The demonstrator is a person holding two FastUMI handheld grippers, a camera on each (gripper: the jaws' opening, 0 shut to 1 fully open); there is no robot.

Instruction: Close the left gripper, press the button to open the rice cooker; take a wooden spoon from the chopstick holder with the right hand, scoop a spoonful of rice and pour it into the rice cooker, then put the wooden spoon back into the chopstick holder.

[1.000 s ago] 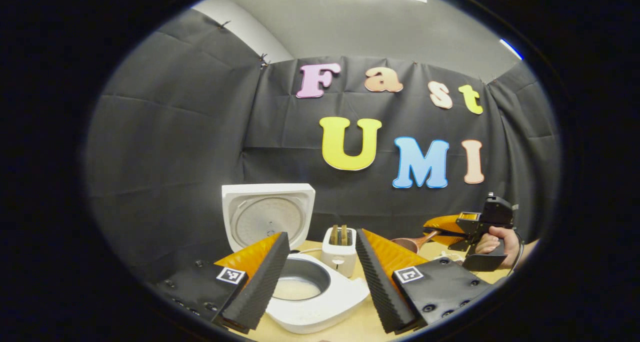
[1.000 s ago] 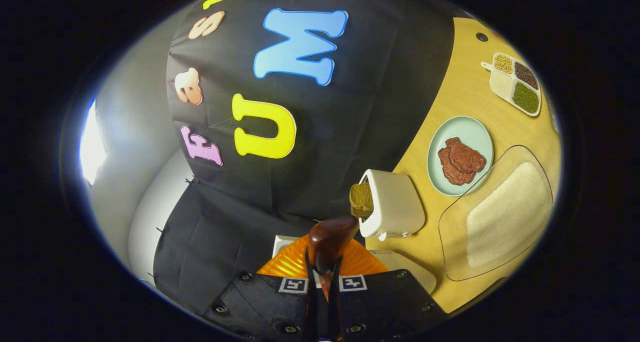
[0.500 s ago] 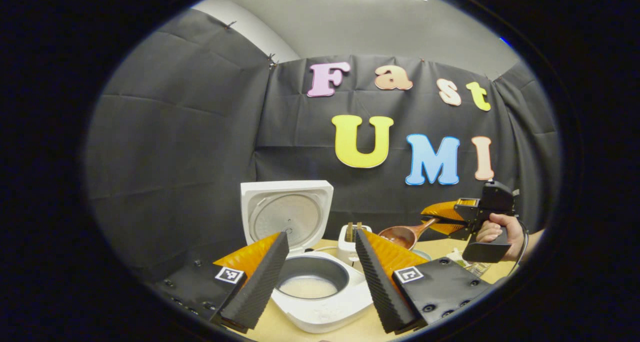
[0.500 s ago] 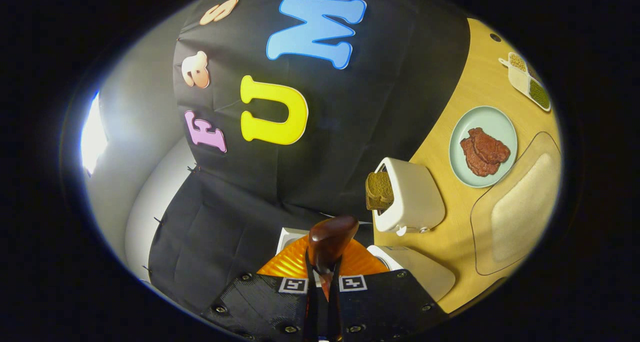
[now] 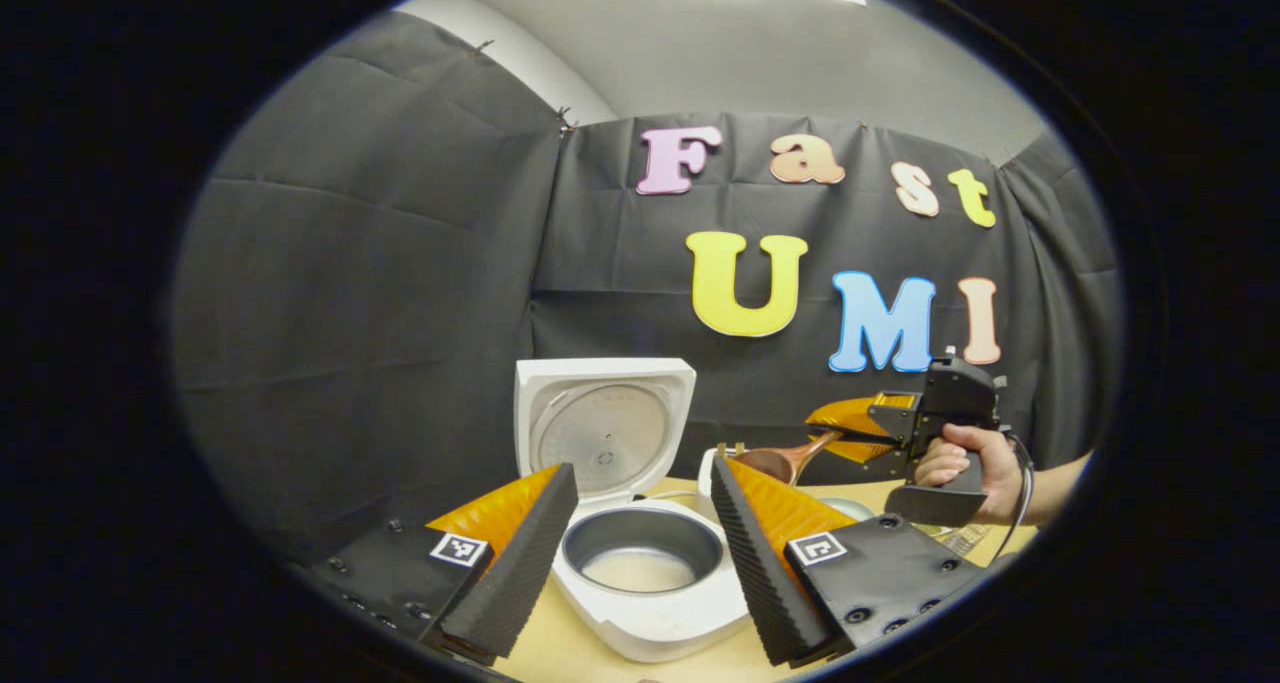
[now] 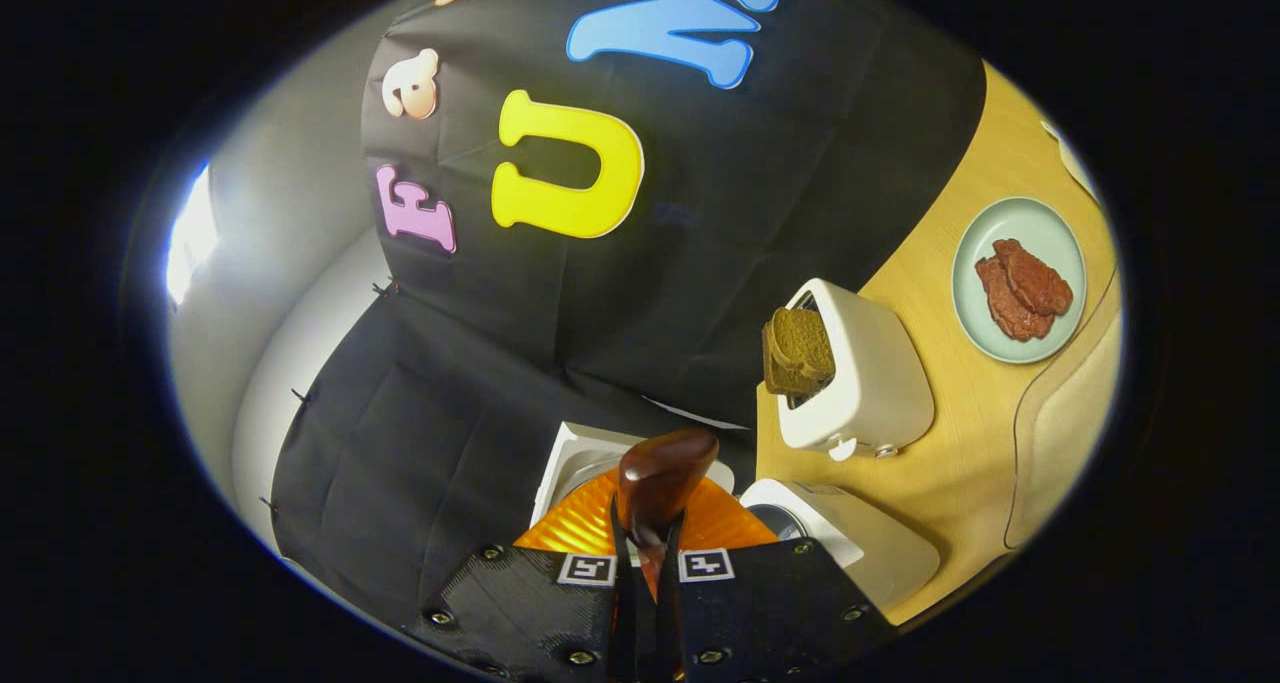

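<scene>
Left gripper [image 5: 640,548] hangs released, jaws wide, just above and in front of the cooker [image 5: 650,583], which sits between its fingers with lid [image 5: 605,428] up, so the pot mouth is free for the pour (rice already lies in the pot). Right gripper [image 5: 850,433], held by a hand [image 5: 965,463], is clenched on the spoon [image 6: 660,483] handle, bowl sticking fwd past its fingertips and turned sideways. Cooker lies just ahead and below that gripper on the bench [image 6: 960,413], toaster [image 6: 860,383] beyond to its right.
</scene>
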